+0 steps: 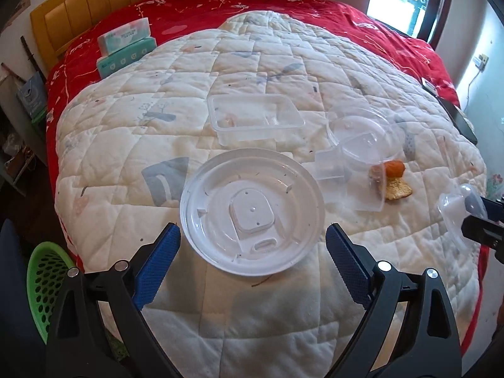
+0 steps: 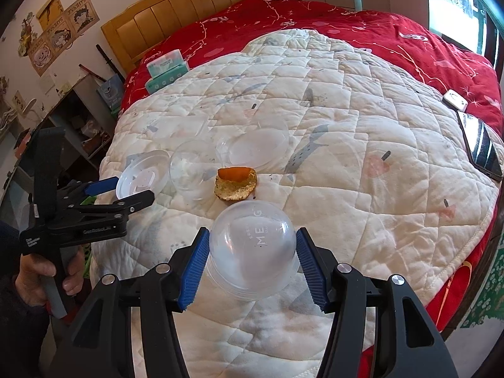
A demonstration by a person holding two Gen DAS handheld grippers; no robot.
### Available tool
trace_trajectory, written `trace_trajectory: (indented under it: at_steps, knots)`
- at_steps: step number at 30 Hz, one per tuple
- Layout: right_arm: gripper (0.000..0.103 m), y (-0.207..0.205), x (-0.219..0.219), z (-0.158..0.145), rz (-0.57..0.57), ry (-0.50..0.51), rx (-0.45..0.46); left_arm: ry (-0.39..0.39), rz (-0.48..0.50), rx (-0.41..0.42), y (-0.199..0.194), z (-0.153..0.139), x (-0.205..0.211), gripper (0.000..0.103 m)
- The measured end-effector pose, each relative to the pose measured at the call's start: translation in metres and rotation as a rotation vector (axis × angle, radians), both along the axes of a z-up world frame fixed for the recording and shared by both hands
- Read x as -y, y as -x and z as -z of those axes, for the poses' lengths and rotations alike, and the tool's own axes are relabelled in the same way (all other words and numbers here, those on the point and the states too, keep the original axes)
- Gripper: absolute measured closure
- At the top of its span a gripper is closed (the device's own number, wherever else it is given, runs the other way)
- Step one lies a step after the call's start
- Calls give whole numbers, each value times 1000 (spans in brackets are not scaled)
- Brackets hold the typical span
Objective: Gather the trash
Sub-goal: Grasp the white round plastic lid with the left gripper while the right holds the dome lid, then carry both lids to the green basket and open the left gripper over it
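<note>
Left gripper [image 1: 253,245] spread wide, its blue pads either side of a round clear lid [image 1: 252,211] lying on the white quilt [image 1: 126,145], not touching it. Right gripper [image 2: 252,264] clamps a clear dome cup [image 2: 253,249] between both pads, above the quilt's near edge. Orange peel [image 2: 235,182], a clear tray [image 1: 255,118] and more clear lids lie mid-quilt; green basket [image 1: 47,280] sits beside the bed at left.

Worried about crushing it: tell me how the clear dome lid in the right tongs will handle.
The dome lid looks thin and clear, so probably light and easily dented. Its smooth, rounded sides may slip between the right tongs.
</note>
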State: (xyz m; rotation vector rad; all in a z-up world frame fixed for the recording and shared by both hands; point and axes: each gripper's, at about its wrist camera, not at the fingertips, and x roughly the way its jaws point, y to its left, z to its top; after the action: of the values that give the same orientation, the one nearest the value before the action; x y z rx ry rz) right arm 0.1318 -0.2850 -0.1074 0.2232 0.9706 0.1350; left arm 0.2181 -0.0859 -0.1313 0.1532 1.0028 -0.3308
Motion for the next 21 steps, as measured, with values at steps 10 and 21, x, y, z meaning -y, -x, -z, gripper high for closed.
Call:
trace_trajectory:
  at_steps: [10,21]
  knots:
    - [48,-2,-5,0,-12,0,-1,25,-5,-20,-9,8,-1,11]
    - [48,-1,-10,-3,-19,2,7,65,-13,9,-3,3,-7,15]
